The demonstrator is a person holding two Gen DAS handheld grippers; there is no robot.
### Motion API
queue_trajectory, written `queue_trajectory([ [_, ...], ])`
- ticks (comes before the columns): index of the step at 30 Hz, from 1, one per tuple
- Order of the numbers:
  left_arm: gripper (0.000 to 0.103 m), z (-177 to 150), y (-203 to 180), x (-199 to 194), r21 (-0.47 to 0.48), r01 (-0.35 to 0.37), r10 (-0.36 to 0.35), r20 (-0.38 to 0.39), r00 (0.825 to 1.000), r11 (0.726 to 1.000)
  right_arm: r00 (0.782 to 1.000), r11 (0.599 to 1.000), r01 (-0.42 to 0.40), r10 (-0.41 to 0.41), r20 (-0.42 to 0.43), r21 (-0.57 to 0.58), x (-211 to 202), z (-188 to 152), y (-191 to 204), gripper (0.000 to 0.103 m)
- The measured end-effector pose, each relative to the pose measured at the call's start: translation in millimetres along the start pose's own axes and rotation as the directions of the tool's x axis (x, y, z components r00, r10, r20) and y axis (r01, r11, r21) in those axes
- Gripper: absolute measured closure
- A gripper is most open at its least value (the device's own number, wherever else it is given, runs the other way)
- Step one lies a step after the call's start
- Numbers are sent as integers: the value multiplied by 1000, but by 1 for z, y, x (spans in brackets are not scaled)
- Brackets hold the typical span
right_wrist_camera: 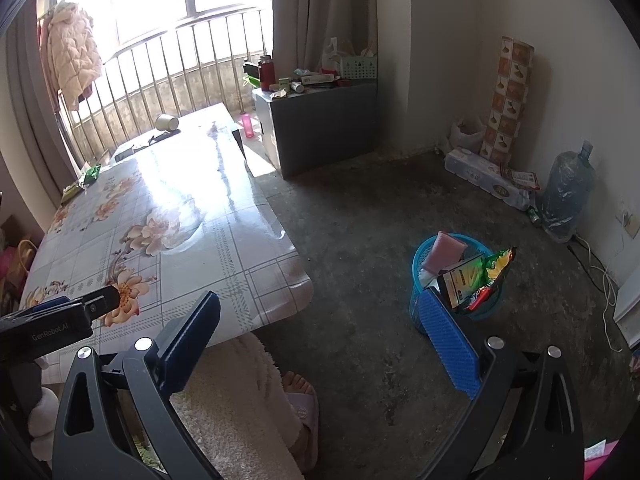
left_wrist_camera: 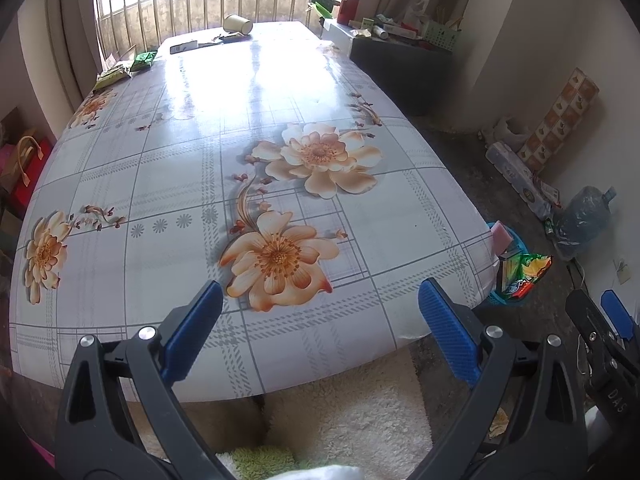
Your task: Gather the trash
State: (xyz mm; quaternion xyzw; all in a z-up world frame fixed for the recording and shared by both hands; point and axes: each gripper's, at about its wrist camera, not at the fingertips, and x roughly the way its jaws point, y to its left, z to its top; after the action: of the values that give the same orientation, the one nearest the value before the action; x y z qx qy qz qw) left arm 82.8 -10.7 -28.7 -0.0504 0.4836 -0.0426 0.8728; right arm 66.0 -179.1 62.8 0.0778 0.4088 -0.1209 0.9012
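Left wrist view: left gripper [left_wrist_camera: 320,320] hovers spread wide and empty over the table's near edge [left_wrist_camera: 320,376]. Right gripper [right_wrist_camera: 324,332], likewise splayed, hangs over bare floor; the trash-filled blue basket [right_wrist_camera: 420,256] stands just beyond its right finger [right_wrist_camera: 450,344].

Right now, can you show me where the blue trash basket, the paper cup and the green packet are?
blue trash basket [right_wrist_camera: 420,254]: right wrist view, on its left rim.
paper cup [left_wrist_camera: 237,24]: left wrist view, on the side of the tipped cup.
green packet [left_wrist_camera: 145,60]: left wrist view, on the wrapper's middle.
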Motion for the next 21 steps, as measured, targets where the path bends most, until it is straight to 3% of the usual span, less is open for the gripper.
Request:
queue_trajectory([
  [21, 9, 0, -4, 0, 10, 2, -2, -6, 1000, 1000, 1000, 1000, -5, 5, -3, 1, 0, 1, -1, 6],
])
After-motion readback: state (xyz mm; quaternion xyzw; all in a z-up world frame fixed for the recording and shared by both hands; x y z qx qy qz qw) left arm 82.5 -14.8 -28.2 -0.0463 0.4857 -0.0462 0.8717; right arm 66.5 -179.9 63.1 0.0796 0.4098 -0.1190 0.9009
